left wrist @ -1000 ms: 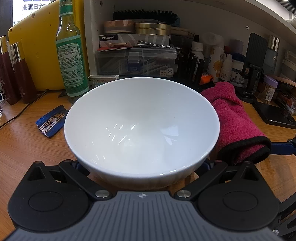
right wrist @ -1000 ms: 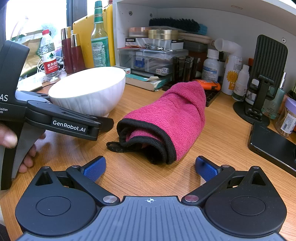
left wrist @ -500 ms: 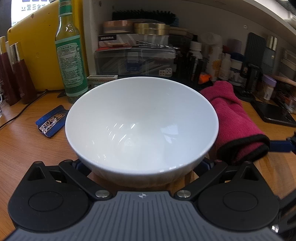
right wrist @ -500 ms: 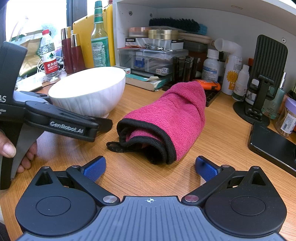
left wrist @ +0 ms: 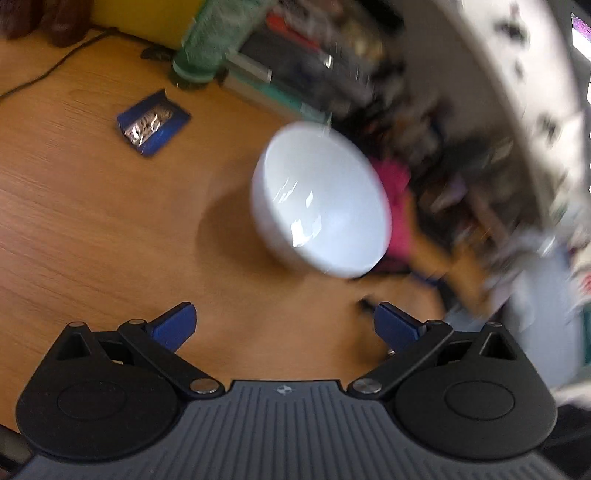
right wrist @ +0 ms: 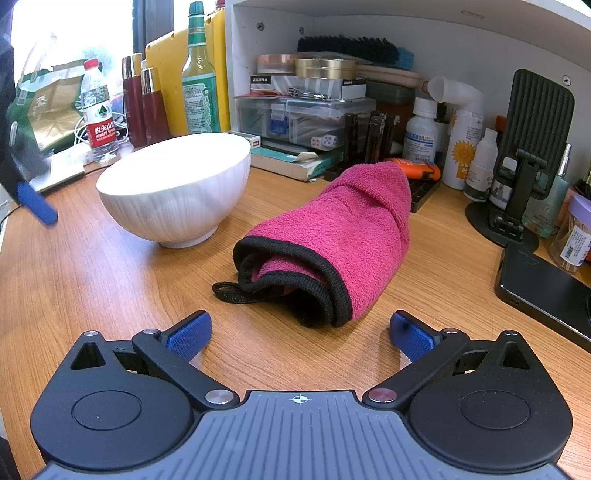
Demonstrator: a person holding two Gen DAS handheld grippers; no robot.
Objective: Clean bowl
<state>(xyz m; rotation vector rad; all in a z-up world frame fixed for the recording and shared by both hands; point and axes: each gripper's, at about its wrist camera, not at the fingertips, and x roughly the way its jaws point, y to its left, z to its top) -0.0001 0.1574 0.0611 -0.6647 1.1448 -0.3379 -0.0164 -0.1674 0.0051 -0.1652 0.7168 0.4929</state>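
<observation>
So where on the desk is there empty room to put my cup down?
The biggest bare patch is the wood left of the white bowl, toward the near edge. There is also bare wood between the pink towel and the black phone. The back by the shelf is crowded with bottles and boxes.

The left wrist view looked down steeply on the tabletop (left wrist: 92, 229) from above, tilted and blurred, with the bowl (left wrist: 321, 206) well ahead of its open jaws. The right wrist view sat low, near the tabletop (right wrist: 92, 288), facing level toward the shelf (right wrist: 406, 22), with the towel (right wrist: 340, 236) close ahead of its open jaws and the bowl (right wrist: 173, 195) left of the towel. Both views shared the bowl, the towel (left wrist: 397, 206) beside it and the green bottle (right wrist: 199, 81) behind the bowl.
</observation>
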